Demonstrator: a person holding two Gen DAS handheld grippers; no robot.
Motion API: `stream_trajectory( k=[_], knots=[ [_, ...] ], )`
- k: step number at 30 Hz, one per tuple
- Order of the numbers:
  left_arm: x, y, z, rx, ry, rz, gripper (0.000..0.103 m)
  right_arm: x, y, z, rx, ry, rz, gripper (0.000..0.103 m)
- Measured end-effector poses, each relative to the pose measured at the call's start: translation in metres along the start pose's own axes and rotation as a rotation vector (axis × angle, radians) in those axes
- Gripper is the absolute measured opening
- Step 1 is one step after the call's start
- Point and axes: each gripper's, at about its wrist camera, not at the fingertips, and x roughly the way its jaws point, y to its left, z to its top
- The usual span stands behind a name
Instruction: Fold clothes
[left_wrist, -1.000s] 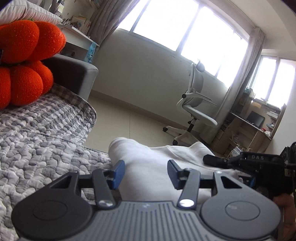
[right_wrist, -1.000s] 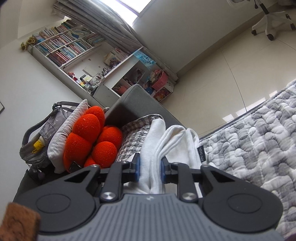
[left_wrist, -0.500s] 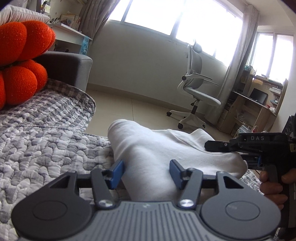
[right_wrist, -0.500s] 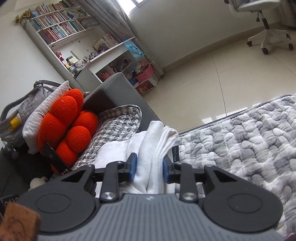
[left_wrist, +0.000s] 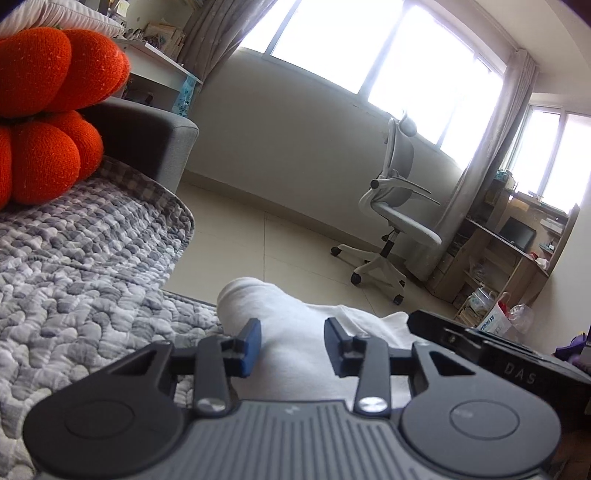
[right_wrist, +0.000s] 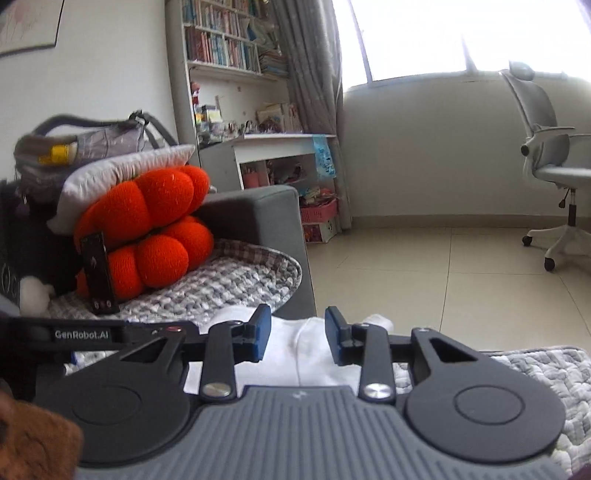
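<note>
At nine to ten o'clock of your left wrist view sits the lumpy orange knitted cushion (left_wrist: 48, 122), its rounded lobes resting on the quilted grey-and-white blanket (left_wrist: 85, 266), a puckered, pebbly fabric that spreads toward seven o'clock. Just behind the cushion is the grey upholstered sofa arm (left_wrist: 147, 144), boxy and matte. Low at six o'clock, your left gripper (left_wrist: 291, 345) has its blue-padded fingers spread apart, with the white garment (left_wrist: 291, 325) lying between them as a soft, rolled bundle; I cannot tell whether the pads touch the cloth. At four o'clock your right gripper (left_wrist: 480, 347) enters as a black, hard-edged bar just beside the garment. At two to three o'clock stands the pale office chair (left_wrist: 395, 221) on a glossy tiled floor.

In your right wrist view, the left gripper (right_wrist: 92, 334) shows as a black bar at eight o'clock, with the orange cushion (right_wrist: 147, 236) above it. At six o'clock your right gripper (right_wrist: 297, 339) holds its fingers apart over the bunched white garment (right_wrist: 306, 350), which lies on the blanket (right_wrist: 517, 369).
</note>
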Motion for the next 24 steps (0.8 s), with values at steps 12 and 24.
stream_trajectory(
  k=[12,24],
  knots=[
    [0.003,0.003,-0.009,0.033,0.05,0.047,0.047,0.018,-0.008,-0.011,-0.033,0.164,-0.086,0.021],
    [-0.024,0.035,-0.003,-0.262,0.208,-0.038,0.054,-0.008,-0.011,0.01,0.176,0.15,-0.041,0.058]
  ],
)
